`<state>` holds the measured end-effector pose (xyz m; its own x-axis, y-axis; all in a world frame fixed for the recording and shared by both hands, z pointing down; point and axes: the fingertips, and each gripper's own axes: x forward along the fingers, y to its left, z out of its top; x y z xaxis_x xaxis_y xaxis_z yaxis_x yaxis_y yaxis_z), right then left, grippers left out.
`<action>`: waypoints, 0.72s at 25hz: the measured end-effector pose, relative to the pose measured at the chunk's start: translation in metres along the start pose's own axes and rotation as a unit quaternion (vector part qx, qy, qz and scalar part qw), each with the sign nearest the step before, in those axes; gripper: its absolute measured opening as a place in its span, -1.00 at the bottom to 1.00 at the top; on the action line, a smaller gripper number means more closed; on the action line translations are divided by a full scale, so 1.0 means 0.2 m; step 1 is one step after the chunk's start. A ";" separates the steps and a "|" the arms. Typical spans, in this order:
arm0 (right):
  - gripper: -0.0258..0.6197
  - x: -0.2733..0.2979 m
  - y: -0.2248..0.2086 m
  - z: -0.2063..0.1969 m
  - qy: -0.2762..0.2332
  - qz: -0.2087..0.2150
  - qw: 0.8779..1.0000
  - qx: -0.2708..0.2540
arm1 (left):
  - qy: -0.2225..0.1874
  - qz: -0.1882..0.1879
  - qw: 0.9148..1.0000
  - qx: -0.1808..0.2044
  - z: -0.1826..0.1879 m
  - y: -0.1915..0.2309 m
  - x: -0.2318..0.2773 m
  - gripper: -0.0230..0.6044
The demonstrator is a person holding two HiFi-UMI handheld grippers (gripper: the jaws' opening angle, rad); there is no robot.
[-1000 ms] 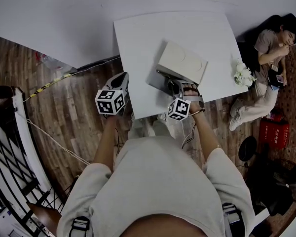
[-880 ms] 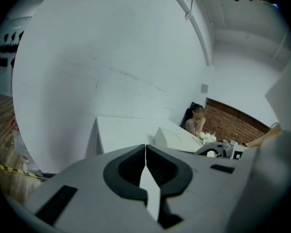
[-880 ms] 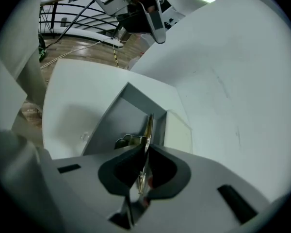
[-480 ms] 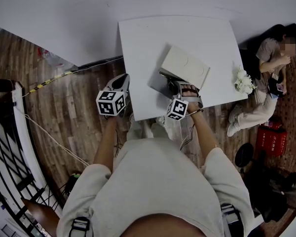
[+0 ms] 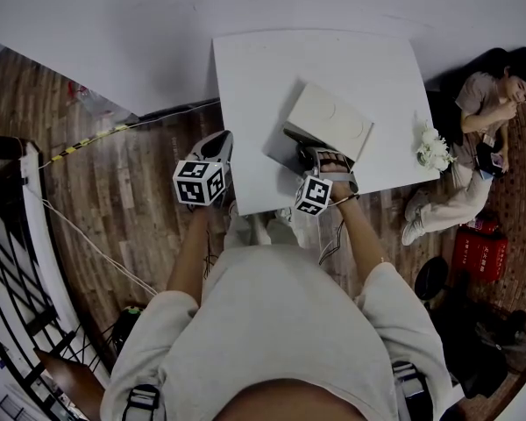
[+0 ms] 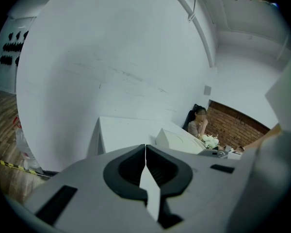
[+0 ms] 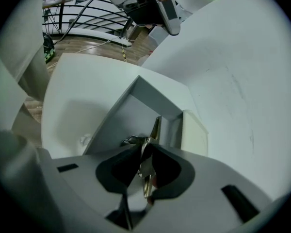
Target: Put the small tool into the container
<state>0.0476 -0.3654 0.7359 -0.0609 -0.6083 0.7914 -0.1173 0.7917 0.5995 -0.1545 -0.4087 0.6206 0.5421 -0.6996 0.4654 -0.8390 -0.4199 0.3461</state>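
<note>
A small metal tool (image 7: 145, 174) hangs nose-down between the right tongs (image 7: 145, 147), its tip already over the open inside of the white box with a raised lid (image 5: 329, 119). The tongs have just been easing apart, though their pads appear to touch the tool on both sides; the drop looks to be in hand. The next move likely calls for spreading them fully and lifting clear without snagging the tool. The left tongs (image 6: 145, 152), pressed together and empty, hover at the box's 9 o'clock, by the edge of the white square desk (image 5: 263, 68). The lid stands at the tongs' 12 o'clock. White flowers (image 5: 432, 146) lie at the box's 3 o'clock, with a seated person (image 5: 472, 82) beyond, well apart.
</note>
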 end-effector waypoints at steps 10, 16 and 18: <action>-0.32 0.03 0.09 -0.02 -0.002 0.093 0.995 0.023 | -0.002 0.004 1.000 -0.002 0.01 0.01 0.00 -0.90; -0.12 0.01 0.03 0.00 -0.019 0.078 0.996 0.043 | -0.004 0.004 1.000 -0.002 0.01 0.00 0.00 -0.90; -0.12 -0.01 0.01 0.00 -0.026 0.069 0.996 0.057 | -0.005 0.003 1.000 -0.001 0.01 0.00 0.01 -0.90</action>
<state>0.0474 -0.3626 0.7347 -0.1348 -0.4983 0.8565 -0.2158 0.8584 0.4654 -0.1534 -0.4110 0.6188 0.5365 -0.7074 0.4602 -0.8422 -0.4146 0.3446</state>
